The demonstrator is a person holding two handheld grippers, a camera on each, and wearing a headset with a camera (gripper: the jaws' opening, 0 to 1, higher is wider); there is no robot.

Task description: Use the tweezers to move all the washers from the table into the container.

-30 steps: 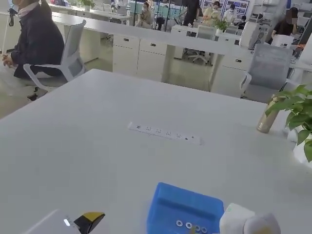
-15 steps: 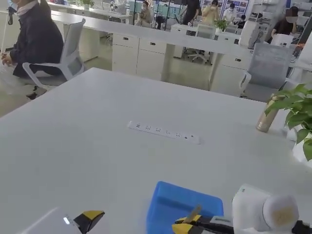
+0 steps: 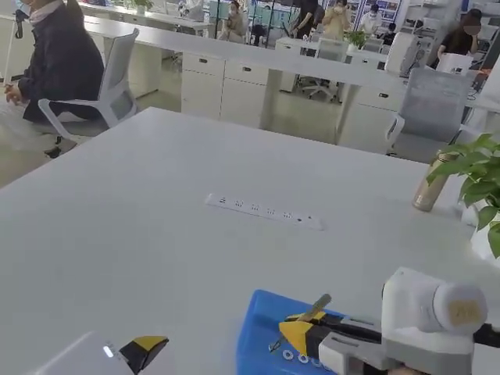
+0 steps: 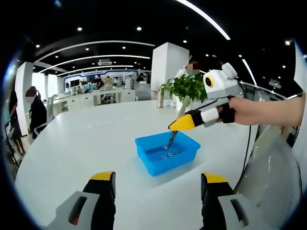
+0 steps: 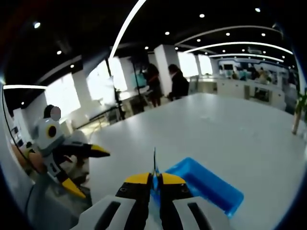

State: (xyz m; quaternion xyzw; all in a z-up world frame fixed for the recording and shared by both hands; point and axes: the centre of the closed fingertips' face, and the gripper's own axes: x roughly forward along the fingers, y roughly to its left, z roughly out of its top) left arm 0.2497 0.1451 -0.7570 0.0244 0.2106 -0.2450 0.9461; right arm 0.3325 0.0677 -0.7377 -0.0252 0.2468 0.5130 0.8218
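A blue container [image 3: 256, 324] sits at the near edge of the white table, with several small metal washers [image 3: 301, 359] lying in it. My right gripper [image 3: 295, 332] hovers just above it, shut on thin metal tweezers [image 3: 319, 305]. In the left gripper view the tweezers [image 4: 172, 136] slant down from the right gripper [image 4: 184, 123], tip inside the container [image 4: 154, 167] near the washers [image 4: 170, 154]. My left gripper [image 4: 158, 179] is open, short of the container, nothing between its jaws. The right gripper view shows the tweezers [image 5: 154, 163], the container [image 5: 211, 188] and the left gripper [image 5: 86, 170].
A white power strip [image 3: 264, 212] lies mid-table. A metal bottle [image 3: 430, 191] and a green plant [image 3: 476, 180] stand at the right edge. Grey chairs [image 3: 105, 90], desks and several people are beyond the table.
The right gripper has come up into the head view with the tweezers, rising over the container. The left gripper's tip stays at the lower left.
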